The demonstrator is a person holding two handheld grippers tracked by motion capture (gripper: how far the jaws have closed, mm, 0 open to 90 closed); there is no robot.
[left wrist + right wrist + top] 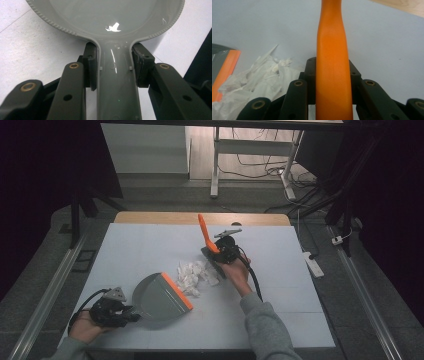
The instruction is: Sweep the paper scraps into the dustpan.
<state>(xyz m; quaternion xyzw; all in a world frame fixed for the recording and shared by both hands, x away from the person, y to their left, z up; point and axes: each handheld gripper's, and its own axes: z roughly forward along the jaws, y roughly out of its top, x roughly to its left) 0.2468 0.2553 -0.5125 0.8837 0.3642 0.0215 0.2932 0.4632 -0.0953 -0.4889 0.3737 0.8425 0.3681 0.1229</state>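
Left gripper [131, 315] clamps the dustpan [161, 299] handle, right gripper [220, 254] grips the brush [206, 234]; next, probably sweep the paper scraps [194, 274] pan-ward.

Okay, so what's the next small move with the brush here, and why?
Probably sweep the brush leftward, pushing the paper scraps toward the dustpan. The right tongs grip its orange handle, the left tongs clamp the dustpan's handle, and the scraps lie between brush and the pan's orange lip.
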